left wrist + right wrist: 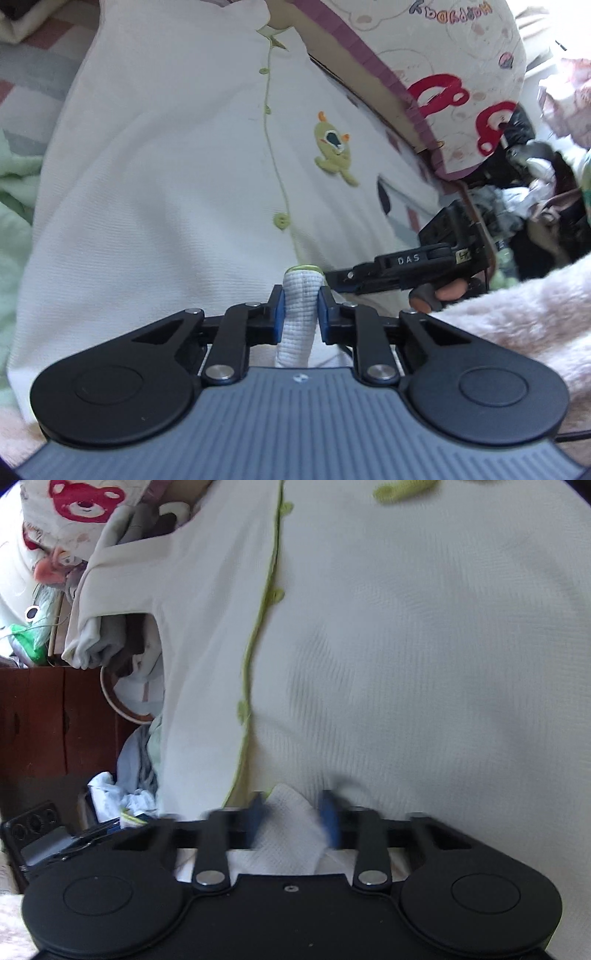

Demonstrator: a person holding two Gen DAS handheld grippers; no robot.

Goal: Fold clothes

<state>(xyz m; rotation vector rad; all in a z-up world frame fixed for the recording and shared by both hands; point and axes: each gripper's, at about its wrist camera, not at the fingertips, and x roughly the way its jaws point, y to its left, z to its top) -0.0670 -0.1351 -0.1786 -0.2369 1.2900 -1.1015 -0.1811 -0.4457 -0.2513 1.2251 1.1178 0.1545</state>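
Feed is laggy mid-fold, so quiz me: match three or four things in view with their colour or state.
Column one:
1. left gripper
2. white ribbed knit shirt
3. little embroidered monster patch
4. round shirt button

Column two:
A. yellow-green with orange horns
B. pale green, on the placket
C. shut on a fold of cloth
D. spread out flat, green-trimmed

Pairs: 1-C, 2-D, 3-A, 4-B

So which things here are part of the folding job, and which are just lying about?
In the job:
- white garment with green buttons
- left hand-held gripper, shut on a fold of it
- right hand-held gripper, shut on another fold

Lying about:
- bear-print fabric
- pink fluffy blanket
- pile of clothes
- brown cabinet
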